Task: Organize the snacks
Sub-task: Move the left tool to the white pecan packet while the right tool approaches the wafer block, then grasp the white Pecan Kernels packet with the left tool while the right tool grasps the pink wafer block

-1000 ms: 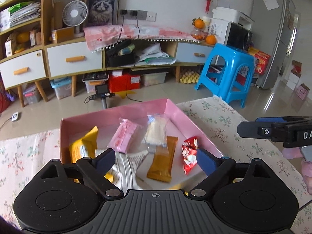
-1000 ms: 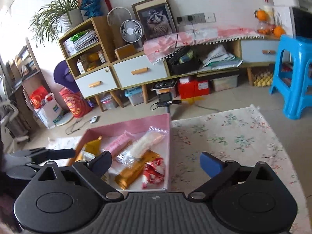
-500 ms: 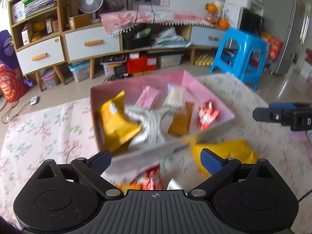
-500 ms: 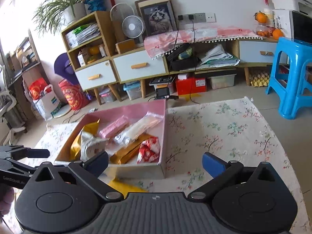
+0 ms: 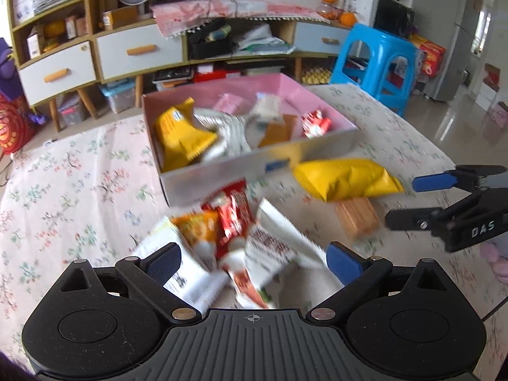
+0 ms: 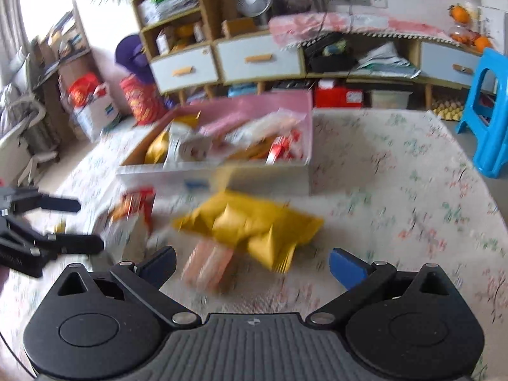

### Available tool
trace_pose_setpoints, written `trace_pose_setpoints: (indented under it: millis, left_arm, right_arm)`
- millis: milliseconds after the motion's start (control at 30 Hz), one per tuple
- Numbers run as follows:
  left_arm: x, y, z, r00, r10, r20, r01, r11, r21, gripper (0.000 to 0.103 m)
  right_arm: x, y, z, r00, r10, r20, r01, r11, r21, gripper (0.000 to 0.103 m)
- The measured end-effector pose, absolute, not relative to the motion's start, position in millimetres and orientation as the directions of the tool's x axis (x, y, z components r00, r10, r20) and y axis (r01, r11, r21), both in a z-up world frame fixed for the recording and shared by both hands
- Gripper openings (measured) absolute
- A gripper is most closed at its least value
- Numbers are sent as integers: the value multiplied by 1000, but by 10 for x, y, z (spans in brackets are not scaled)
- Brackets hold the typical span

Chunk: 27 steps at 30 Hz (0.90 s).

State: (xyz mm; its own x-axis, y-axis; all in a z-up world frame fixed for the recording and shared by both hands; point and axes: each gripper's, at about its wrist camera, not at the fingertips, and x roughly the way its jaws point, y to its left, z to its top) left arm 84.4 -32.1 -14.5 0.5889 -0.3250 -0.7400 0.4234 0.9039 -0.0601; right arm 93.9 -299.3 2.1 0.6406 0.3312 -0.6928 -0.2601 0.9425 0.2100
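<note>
Left gripper (image 5: 252, 262) spread wide, jaws just been opening, nothing pinched; blue pads (image 5: 341, 262) sit either side of a loose snack pile (image 5: 235, 238) at lower centre of the left view: white packets, a red one, an orange one, overlapping on the floral cloth (image 5: 79, 190). Whether the pads touch the packets is unclear, blur.

Right gripper (image 6: 252, 265) also spread wide, jaws just been opening, empty. A yellow bag (image 6: 250, 225) lies centre frame beyond its pads, with a peach wafer pack (image 6: 209, 266) just under the bag's near edge, between the fingers but not gripped.

Pink box (image 5: 317, 93) sits upper centre in both views, just beyond the loose snacks, holding several packets: yellow, white, pink, tan, red. The yellow bag touches or nearly touches the box's front wall.

Each gripper shows at the other view's edge: right one mid right, left one mid left.
</note>
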Motion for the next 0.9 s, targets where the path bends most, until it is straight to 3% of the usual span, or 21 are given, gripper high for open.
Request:
trace_pose_setpoints:
  millis: [567, 667, 733, 900]
  left_arm:
    - [732, -475, -282, 592, -385, -708, 566, 824, 25, 93]
    - [746, -520, -303, 581, -381, -719, 578, 815, 35, 82]
    - [765, -537, -320, 570, -371, -733, 580, 814, 39, 67]
    - [776, -543, -349, 556, -371, -744, 587, 809, 36, 63]
  right_arm:
    - [828, -2722, -154, 576, 356, -736, -313, 928, 204, 93]
    - [854, -2685, -167, 581, 350, -734, -316, 929, 193, 93]
    - [872, -2650, -168, 581, 347, -736, -322, 929, 184, 93]
    - [885, -2617, -176, 588, 336, -736, -326, 931, 165, 90]
